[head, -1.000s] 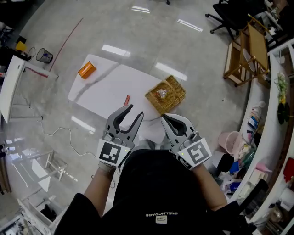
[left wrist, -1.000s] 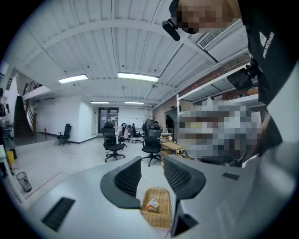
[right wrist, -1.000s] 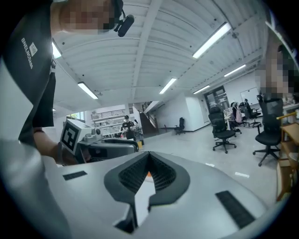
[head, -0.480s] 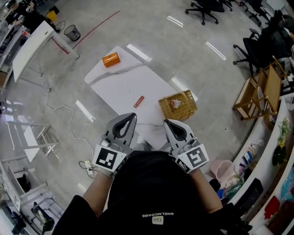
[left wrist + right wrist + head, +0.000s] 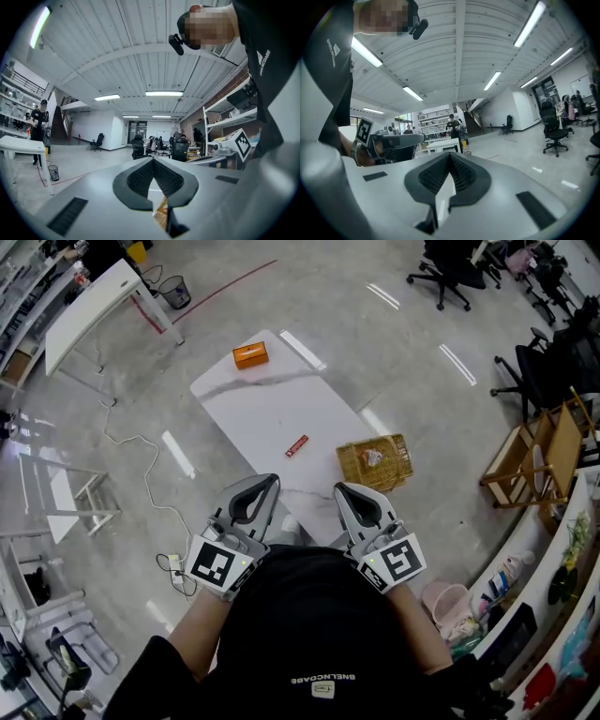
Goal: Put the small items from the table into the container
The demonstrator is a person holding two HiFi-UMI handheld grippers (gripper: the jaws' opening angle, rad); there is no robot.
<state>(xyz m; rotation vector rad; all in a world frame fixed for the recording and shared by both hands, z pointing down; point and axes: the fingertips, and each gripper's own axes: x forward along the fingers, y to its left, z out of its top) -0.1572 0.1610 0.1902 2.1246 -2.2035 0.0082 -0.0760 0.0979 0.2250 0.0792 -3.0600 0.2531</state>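
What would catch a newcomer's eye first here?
The left tongs and right tongs, both shut and empty, sit close to the person's body. Beyond them a white table holds an orange box at its far end, a red bar mid-table and a wicker basket at its right edge.

Open tabletop (image 5: pixel 272 409) between orange box (image 5: pixel 250 355), red bar (image 5: pixel 297 445) and wicker basket (image 5: pixel 349 466)
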